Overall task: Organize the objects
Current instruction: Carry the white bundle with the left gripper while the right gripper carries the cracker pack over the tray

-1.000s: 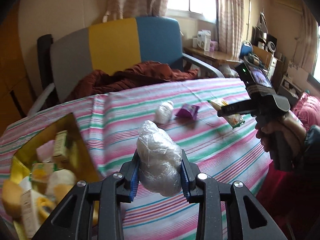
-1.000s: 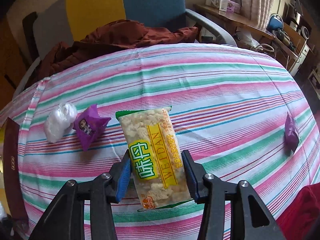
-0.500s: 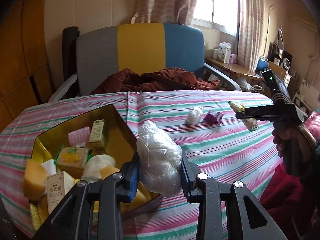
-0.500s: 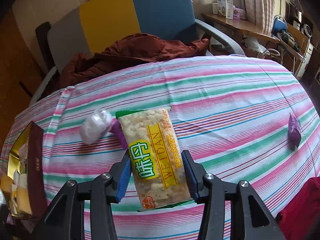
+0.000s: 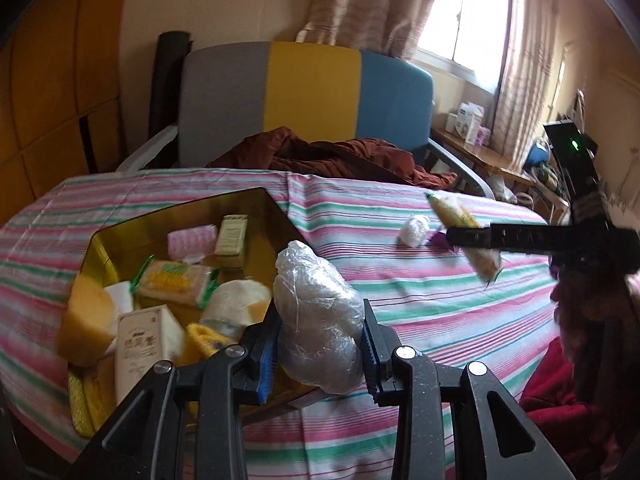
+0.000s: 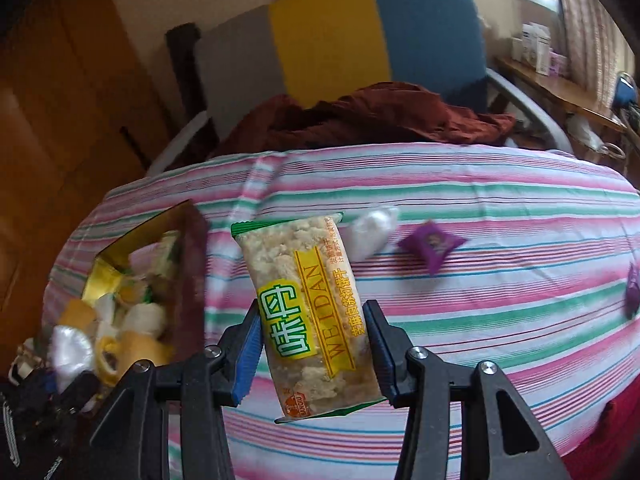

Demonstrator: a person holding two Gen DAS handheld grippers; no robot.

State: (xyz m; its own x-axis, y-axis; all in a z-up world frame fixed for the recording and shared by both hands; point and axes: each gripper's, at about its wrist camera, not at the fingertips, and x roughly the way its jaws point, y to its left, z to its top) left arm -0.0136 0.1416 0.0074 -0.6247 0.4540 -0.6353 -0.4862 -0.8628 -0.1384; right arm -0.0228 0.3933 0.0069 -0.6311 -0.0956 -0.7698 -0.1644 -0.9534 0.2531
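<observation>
Shift since a second ago: both hands have carried their loads toward the gold box; it sat half cut off at the left edge of the left wrist view and now lies wide open just ahead of that gripper, and it has come into the right wrist view too.
Left gripper (image 5: 320, 344): pinched tight on a clear plastic-wrapped bundle (image 5: 316, 320), blue pads pressing both its sides, the bundle standing upright between them.
Bundle's place: held in the air at the near right corner of the gold box, above the striped cloth.
Right gripper (image 6: 314, 344): clamped on a yellow-and-green cracker packet (image 6: 308, 304), the packet upright and slightly tilted, its top end sticking well past the fingertips.
Packet's place: lifted above the tablecloth, with the box to its left in the right wrist view.
Gold box (image 5: 256, 200): on the left part of the table, already crowded with a pink sponge (image 5: 192, 240), a green-edged cracker pack (image 5: 176, 280), small cartons and yellow sponges.
Striped tablecloth (image 5: 420, 304): pink, green and white, covering the table.
Loose on the cloth: a small white wrapped lump (image 6: 370, 232) and, just beside it, a purple sachet (image 6: 432, 244); another purple sachet (image 6: 632, 296) lies well apart at the right edge.
Behind the table: a grey, yellow and blue chair (image 5: 308, 92) with a rust-brown garment (image 5: 332, 156) heaped on its seat.
</observation>
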